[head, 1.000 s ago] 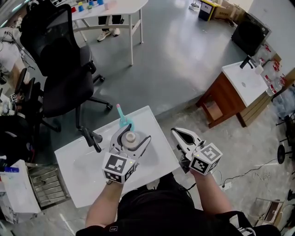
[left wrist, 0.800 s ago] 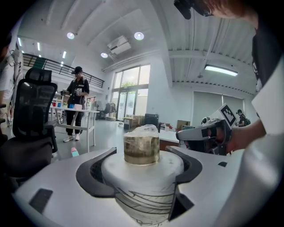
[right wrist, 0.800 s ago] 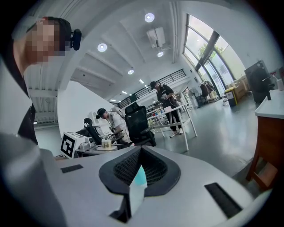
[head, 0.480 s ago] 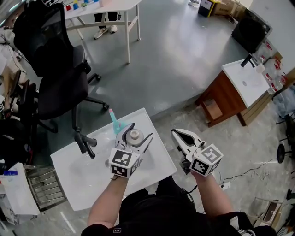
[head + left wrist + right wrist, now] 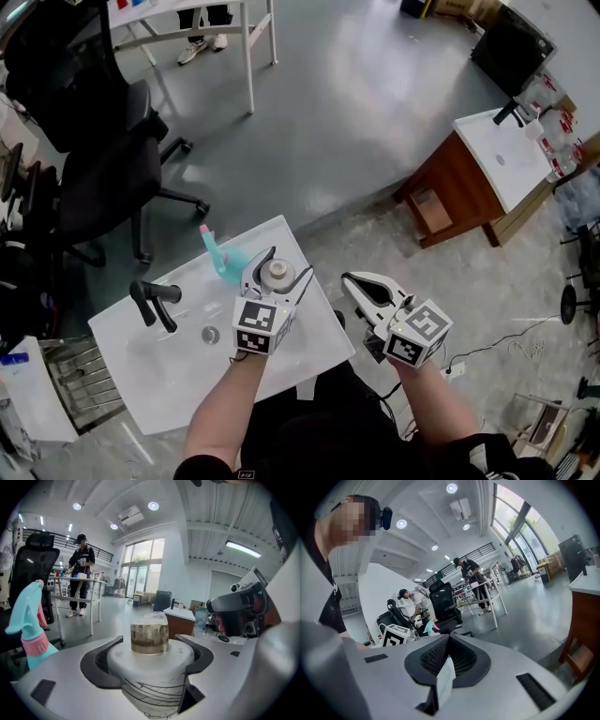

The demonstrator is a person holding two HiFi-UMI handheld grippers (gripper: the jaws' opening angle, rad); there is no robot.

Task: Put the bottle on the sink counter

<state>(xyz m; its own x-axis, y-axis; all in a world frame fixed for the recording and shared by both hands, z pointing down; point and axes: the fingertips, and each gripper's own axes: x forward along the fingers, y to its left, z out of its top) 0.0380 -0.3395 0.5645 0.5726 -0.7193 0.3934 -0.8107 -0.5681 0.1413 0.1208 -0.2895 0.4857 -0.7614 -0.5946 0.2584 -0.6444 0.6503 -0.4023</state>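
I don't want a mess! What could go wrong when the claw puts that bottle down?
1. The teal spray bottle stands right next to the bottle held in the left claw. Lowering it could bump the sprayer over.
2. The flat rim of the sink counter looks narrow there. Set down partly over the basin, the bottle might tip or slide in.

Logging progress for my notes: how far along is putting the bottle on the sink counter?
Done: the bottle is picked up, clamped upright in the left gripper. In hand: it is held over the white sink counter, near the teal spray bottle. Left: set it down and open the jaws; the release is not yet done. The right gripper is shut and empty.
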